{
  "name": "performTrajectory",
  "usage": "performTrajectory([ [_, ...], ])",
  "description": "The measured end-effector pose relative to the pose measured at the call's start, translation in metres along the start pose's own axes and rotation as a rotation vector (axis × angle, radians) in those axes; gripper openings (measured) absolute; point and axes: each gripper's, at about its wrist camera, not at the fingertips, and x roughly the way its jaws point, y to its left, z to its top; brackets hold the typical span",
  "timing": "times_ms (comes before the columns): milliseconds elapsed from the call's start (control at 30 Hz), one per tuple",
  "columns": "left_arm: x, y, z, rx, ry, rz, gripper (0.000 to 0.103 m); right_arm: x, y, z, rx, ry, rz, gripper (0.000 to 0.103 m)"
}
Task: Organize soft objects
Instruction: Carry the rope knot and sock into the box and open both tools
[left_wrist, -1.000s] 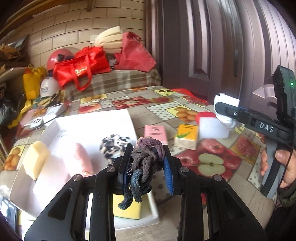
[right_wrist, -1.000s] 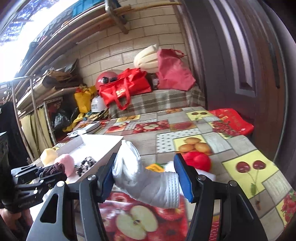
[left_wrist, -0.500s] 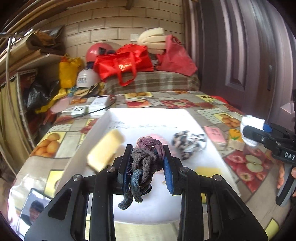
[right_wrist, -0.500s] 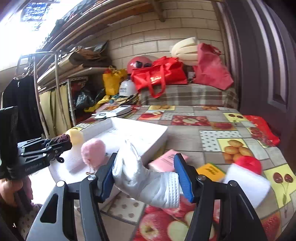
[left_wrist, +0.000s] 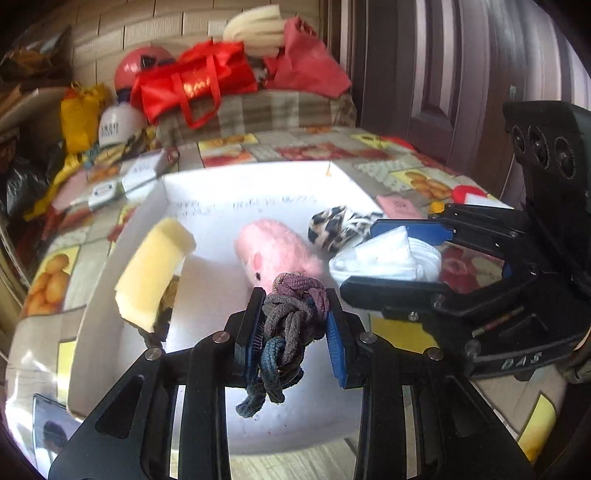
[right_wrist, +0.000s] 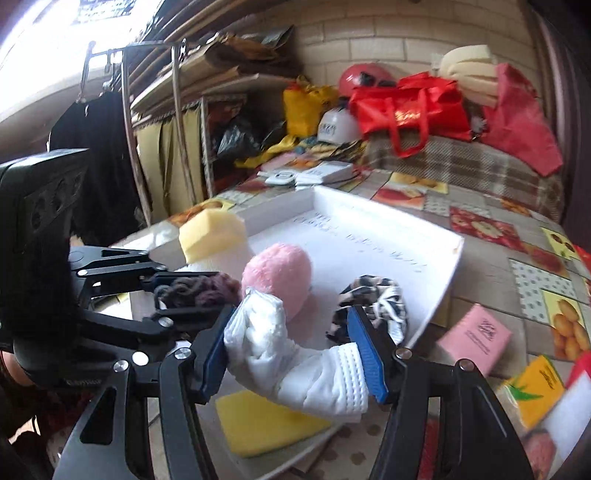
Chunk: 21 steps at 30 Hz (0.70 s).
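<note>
1. Over the near part of the shallow white cardboard tray (left_wrist: 258, 184), the left gripper (left_wrist: 295, 325) pinches a knotted bundle of purple, grey and blue hair ties (left_wrist: 291, 314) between its blue pads; the bundle's loose ends hang down below them.
2. Just to its right, the right gripper (right_wrist: 295, 350) clamps a folded white ribbed sock (right_wrist: 295, 362) across its width, held above the tray's near right edge.
3. Inside the tray lie a fluffy pink plush toy (left_wrist: 275, 251), a leopard-print fabric scrunchie (left_wrist: 336, 229) beside it, and a pale yellow foam block (left_wrist: 151, 266) at the left wall.
4. Beneath the sock a flat yellow sponge (right_wrist: 266, 424) rests at the tray's near corner.
5. Beyond the tray, on the fruit-patterned tablecloth (right_wrist: 498, 229), lie a small pink packet (right_wrist: 476, 338) and a yellow-and-green carton (right_wrist: 539, 384).
</note>
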Motion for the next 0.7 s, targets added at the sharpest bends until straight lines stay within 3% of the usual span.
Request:
performTrajectory([
  [133, 0.015, 0.02, 0.008, -0.047, 0.037, 0.062, 0.03, 0.016, -0.008, 0.008, -0.01, 0.028, -0.048, 0.061],
  [333, 0.026, 0.047, 0.017, -0.176, 0.012, 0.136, 0.03, 0.028, -0.035, 0.017, 0.101, 0.027, -0.108, 0.061],
  [533, 0.017, 0.041, 0.018, -0.17, -0.049, 0.178, 0.033, 0.023, -0.029, 0.018, 0.092, 0.002, -0.119, 0.063],
  [600, 0.012, 0.043, 0.018, -0.178, -0.079, 0.2, 0.037, 0.019, -0.025, 0.018, 0.075, -0.018, -0.128, 0.074],
  [633, 0.009, 0.044, 0.018, -0.184, -0.094, 0.213, 0.05, 0.017, -0.023, 0.018, 0.07, -0.027, -0.134, 0.084],
  [667, 0.004, 0.044, 0.016, -0.189, -0.116, 0.236, 0.061, 0.014, -0.022, 0.019, 0.065, -0.042, -0.146, 0.086],
  [700, 0.0, 0.044, 0.016, -0.193, -0.134, 0.255, 0.09, 0.012, -0.021, 0.019, 0.061, -0.055, -0.156, 0.089],
])
